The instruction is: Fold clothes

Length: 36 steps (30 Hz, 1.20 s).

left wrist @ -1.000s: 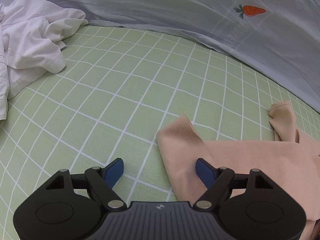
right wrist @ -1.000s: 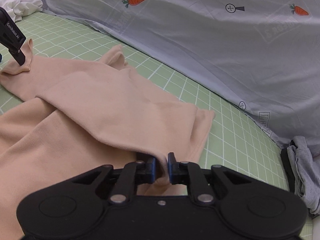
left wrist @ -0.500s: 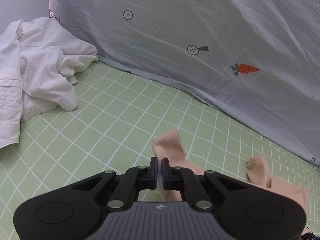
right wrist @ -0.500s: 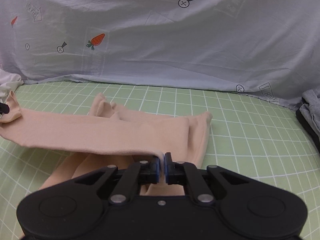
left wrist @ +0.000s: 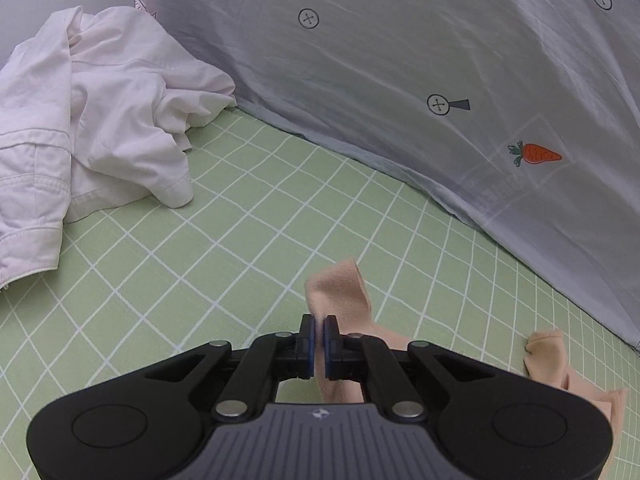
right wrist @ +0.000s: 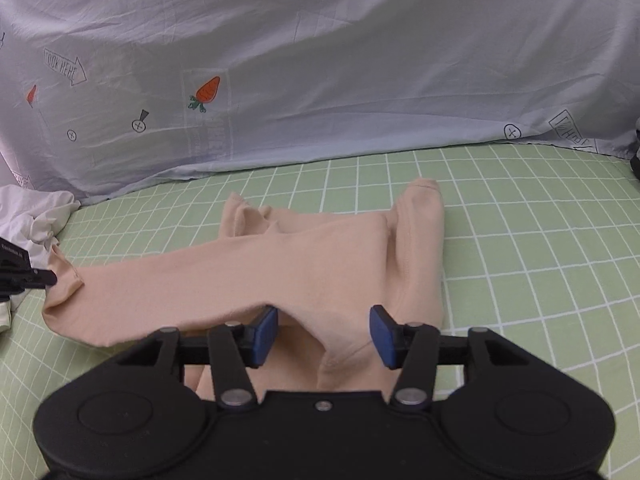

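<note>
1. At the far left we see a crumpled white garment (left wrist: 88,128) lying on the green checked sheet (left wrist: 224,240), below the grey printed cloth (left wrist: 400,80) behind it.
2. Next, our left hand-held gripper (left wrist: 319,344) is clamped on the cuff of the peach garment (right wrist: 280,276), holding that end raised off the sheet.
3. In the middle, the peach garment lies stretched across the sheet, one sleeve folded over its body.
4. At the right, our right hand-held gripper (right wrist: 323,330) hovers with its blue pads (right wrist: 265,330) wide apart over the garment's near edge, gripping nothing.
</note>
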Available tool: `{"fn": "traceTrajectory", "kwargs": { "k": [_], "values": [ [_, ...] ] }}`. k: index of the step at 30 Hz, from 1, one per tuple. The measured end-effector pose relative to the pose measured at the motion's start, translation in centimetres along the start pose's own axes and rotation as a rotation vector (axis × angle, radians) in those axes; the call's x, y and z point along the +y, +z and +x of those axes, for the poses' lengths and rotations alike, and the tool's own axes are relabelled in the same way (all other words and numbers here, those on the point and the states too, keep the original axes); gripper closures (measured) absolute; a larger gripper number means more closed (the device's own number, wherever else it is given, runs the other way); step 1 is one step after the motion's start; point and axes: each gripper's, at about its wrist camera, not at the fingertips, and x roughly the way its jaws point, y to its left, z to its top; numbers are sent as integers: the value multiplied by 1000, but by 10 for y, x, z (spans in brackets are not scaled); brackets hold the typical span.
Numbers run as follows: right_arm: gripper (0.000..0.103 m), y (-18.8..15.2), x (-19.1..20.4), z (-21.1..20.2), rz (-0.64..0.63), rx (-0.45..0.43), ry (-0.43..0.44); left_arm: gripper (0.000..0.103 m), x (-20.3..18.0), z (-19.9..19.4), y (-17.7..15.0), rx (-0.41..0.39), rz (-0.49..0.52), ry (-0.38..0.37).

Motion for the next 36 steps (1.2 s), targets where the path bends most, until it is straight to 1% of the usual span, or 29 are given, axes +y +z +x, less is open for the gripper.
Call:
{"fn": "traceTrajectory", "kwargs": {
  "k": [3, 5, 7, 10, 13, 14, 15, 16, 19, 21, 23, 24, 25, 26, 28, 29, 30, 31, 32, 33, 34, 35, 36],
  "values": [
    [38, 12, -21, -1, 64, -52, 3, 98, 4, 6, -5, 19, -4, 6],
    [37, 20, -40, 9, 112, -63, -13, 98, 4, 9, -7, 26, 1, 11],
    [37, 27, -60, 26, 162, -52, -54, 98, 3, 12, -8, 32, 7, 15],
    [40, 37, -80, 57, 221, -5, -92, 98, 2, 17, -8, 43, 14, 20],
    [48, 42, -95, 83, 280, 57, -69, 98, 2, 20, -9, 54, 13, 24],
    [62, 43, -97, 89, 289, 76, -50, 98, 2, 21, -10, 57, 12, 24],
    [88, 43, -100, 92, 297, 79, -34, 98, 3, 22, -10, 57, 11, 20],
    [96, 44, -102, 95, 304, 79, -20, 98, 3, 21, -9, 56, 12, 17],
    [96, 50, -109, 85, 318, 18, -17, 98, 7, 13, -6, 40, -3, 1],
    [96, 52, -113, 79, 326, -16, -41, 98, 12, 9, -4, 42, -32, -20],
    [96, 51, -119, 84, 328, -4, -79, 98, 16, 15, -6, 72, -67, -35],
    [96, 50, -119, 89, 316, 17, -101, 103, 18, 20, -8, 92, -83, -34],
    [96, 50, -120, 93, 304, 36, -123, 103, 16, 26, -11, 101, -65, 25],
    [95, 50, -119, 93, 297, 43, -139, 103, 15, 28, -12, 104, -52, 54],
    [92, 54, -117, 87, 296, 46, -148, 103, 22, 25, -12, 109, -88, -3],
    [84, 56, -115, 83, 287, 39, -159, 103, 23, 21, -11, 102, -103, -33],
    [62, 56, -112, 76, 271, 26, -171, 103, 23, 16, -10, 94, -97, -46],
    [50, 57, -110, 69, 254, 13, -183, 103, 20, 12, -9, 87, -76, -45],
    [31, 57, -107, 62, 238, 1, -195, 103, 17, 10, -9, 86, -55, -37],
    [24, 56, -105, 54, 221, -7, -201, 102, 14, 8, -9, 91, -40, -29],
    [23, 54, -102, 48, 203, -10, -202, 101, 12, 6, -9, 97, -32, -25],
    [17, 51, -98, 43, 179, -7, -208, 92, 11, 5, -11, 104, -26, -23],
    [5, 47, -95, 38, 155, -3, -215, 72, 9, 4, -14, 112, -19, -21]
  ]
}}
